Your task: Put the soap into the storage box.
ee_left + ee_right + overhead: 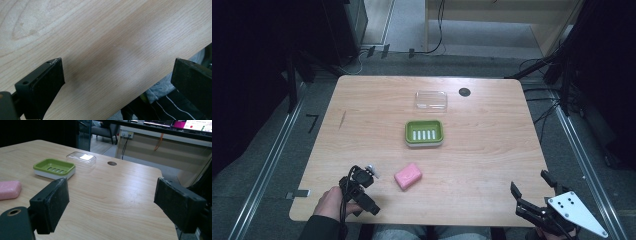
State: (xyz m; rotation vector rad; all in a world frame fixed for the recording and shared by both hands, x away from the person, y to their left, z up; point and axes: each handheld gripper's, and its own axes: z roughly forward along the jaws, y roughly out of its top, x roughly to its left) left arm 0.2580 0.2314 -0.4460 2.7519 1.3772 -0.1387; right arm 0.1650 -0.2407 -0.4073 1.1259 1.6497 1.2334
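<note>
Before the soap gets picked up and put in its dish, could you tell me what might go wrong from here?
1. The pink soap lies flat and looks smooth; it may slip from the jaws.
2. The green soap dish sits loose on the table, so a hard placement could shove it.
3. The clear lid lies just behind the dish and could be knocked.

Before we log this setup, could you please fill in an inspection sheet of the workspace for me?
Surface: wooden table, pale grain, with a dark round grommet near the far edge.
Job's things: pink soap bar lying on the table; green soap dish empty, beyond the bar; clear lid lying apart, behind the dish.
Clutter: nothing seen.
Grippers: left gripper open over bare wood near the front edge; right gripper open, holding nothing, at the front right corner.
Cables: black cables on the floor beyond the table.
Surroundings: grey floor, metal rails either side.
</note>
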